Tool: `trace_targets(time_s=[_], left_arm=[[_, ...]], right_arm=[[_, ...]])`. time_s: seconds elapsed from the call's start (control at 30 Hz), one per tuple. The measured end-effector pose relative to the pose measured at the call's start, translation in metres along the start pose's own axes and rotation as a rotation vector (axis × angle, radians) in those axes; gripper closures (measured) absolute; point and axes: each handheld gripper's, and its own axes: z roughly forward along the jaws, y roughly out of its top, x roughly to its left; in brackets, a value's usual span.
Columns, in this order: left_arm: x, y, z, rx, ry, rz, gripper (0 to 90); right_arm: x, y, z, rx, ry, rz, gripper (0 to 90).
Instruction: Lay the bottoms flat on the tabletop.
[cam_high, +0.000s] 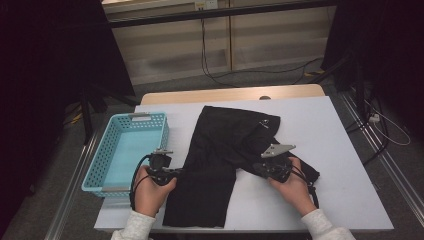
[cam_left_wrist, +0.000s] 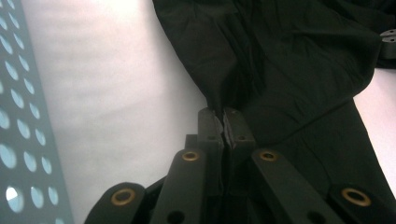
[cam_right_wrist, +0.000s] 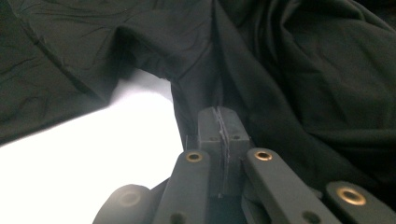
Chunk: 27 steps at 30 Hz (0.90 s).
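A black pair of trousers (cam_high: 225, 145) lies crumpled across the middle of the white table (cam_high: 330, 150), one leg reaching the front edge. My left gripper (cam_high: 177, 171) is at the garment's left edge, and in the left gripper view its jaws (cam_left_wrist: 223, 114) are shut on a pinched fold of the black cloth (cam_left_wrist: 289, 60). My right gripper (cam_high: 257, 167) is at the right side of the garment. In the right gripper view its jaws (cam_right_wrist: 219, 112) are pressed together on a ridge of the same fabric (cam_right_wrist: 303, 70).
A light blue perforated basket (cam_high: 100, 165) stands empty at the table's left edge, close beside my left hand; its wall (cam_left_wrist: 18, 116) is at the left of the left gripper view. Bare white tabletop lies right of the trousers. Cables run over the floor behind.
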Motion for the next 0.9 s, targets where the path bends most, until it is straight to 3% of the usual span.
trace_targets(time_s=[0.2,0.5,0.6,0.77,0.9], left_arm=[[0.0,0.002,0.0,-0.016,-0.013,0.003,83.3],[-0.005,0.004,0.004,-0.065,-0.05,0.062,61.3],[-0.006,0.004,0.006,-0.067,-0.075,0.061,56.0],[-0.007,0.005,0.008,-0.071,-0.079,0.089,48.1],[-0.008,0.004,0.011,-0.071,-0.088,0.092,45.8]], right_arm=[[-0.003,0.0,-0.003,-0.02,-0.012,0.014,86.3],[-0.006,0.004,-0.009,-0.06,-0.038,0.044,73.1],[-0.005,0.006,-0.01,-0.07,-0.036,0.046,70.8],[0.004,0.009,-0.006,-0.072,0.02,0.042,70.9],[0.021,0.013,0.004,-0.054,0.083,-0.001,70.7]])
